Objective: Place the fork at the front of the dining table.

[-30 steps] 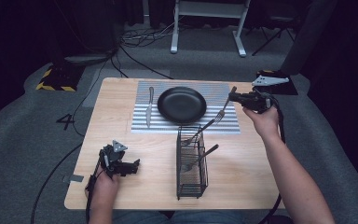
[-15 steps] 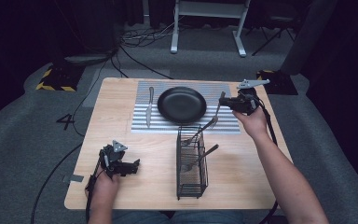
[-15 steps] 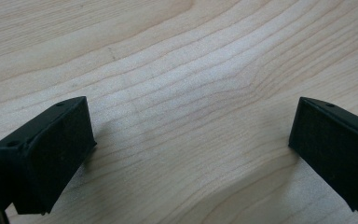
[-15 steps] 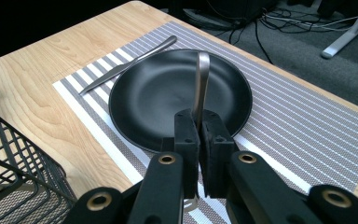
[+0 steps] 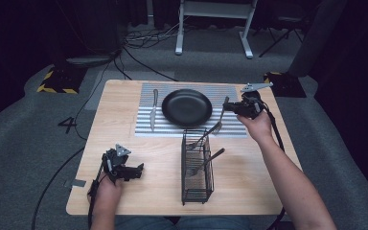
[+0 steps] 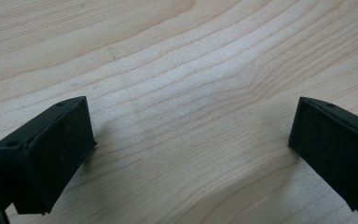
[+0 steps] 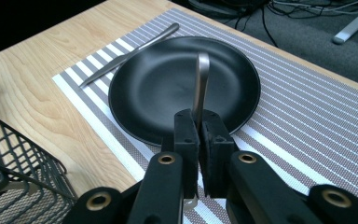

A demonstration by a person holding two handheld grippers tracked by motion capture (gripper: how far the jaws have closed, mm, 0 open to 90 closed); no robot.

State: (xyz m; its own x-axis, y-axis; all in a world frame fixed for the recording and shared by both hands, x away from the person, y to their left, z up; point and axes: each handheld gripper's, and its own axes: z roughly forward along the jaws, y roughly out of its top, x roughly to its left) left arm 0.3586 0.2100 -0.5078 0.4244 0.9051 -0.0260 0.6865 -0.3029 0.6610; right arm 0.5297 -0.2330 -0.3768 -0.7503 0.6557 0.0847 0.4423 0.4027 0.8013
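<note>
Cutlery is what your right gripper has: its jaws are clamped tight on a metal utensil, a fork by the look of the high view. In the right gripper view the flat steel handle rises straight out from between the pads and stands in front of the black plate. From above, the fork runs from the gripper down toward the wire basket, its far end near the basket's top rim; you cannot tell from these pictures whether it touches the rim. Your right hand holds the gripper over the right end of the striped placemat, just beside the plate's right edge.

Plate sits in the middle of the placemat, and a knife lies on the mat to its left, apart from the plate. Another utensil leans inside the basket, handle sticking out past its right side.

Your left gripper rests low at the near left part of the wooden table, well apart from all of this. Its jaws stand wide apart with bare wood between them.
</note>
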